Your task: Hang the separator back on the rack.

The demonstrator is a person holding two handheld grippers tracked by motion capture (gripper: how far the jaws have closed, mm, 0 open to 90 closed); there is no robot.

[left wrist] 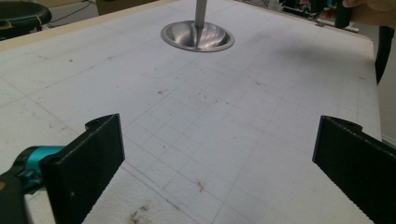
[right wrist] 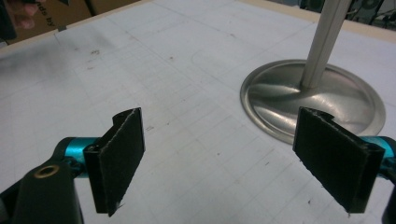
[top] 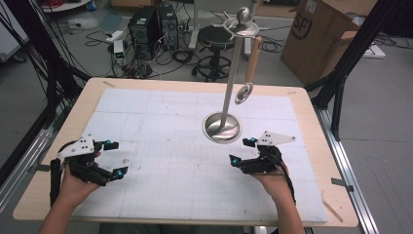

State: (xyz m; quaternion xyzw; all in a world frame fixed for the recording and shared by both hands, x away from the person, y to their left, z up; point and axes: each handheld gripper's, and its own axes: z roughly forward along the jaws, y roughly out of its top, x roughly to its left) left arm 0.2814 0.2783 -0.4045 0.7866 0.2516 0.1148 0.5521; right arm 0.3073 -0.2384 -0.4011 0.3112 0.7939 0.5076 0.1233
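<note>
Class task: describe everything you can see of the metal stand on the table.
The metal stand looks like polished steel: a round dished base resting on the white gridded mat, and a slim pole leaning slightly, topped by a ball and radiating hooks. One utensil with a wooden-looking handle hangs from a hook, its shiny round end lowest. Nothing else touches the stand.

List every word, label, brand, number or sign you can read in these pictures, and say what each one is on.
"SF": printed inside a round black logo on the side of the cardboard box on the floor beyond the table.
White label on the top of the same box: too small and blurred to read.
Nothing legible on the metal stand, the hanging utensil, the white mat or either gripper.
</note>
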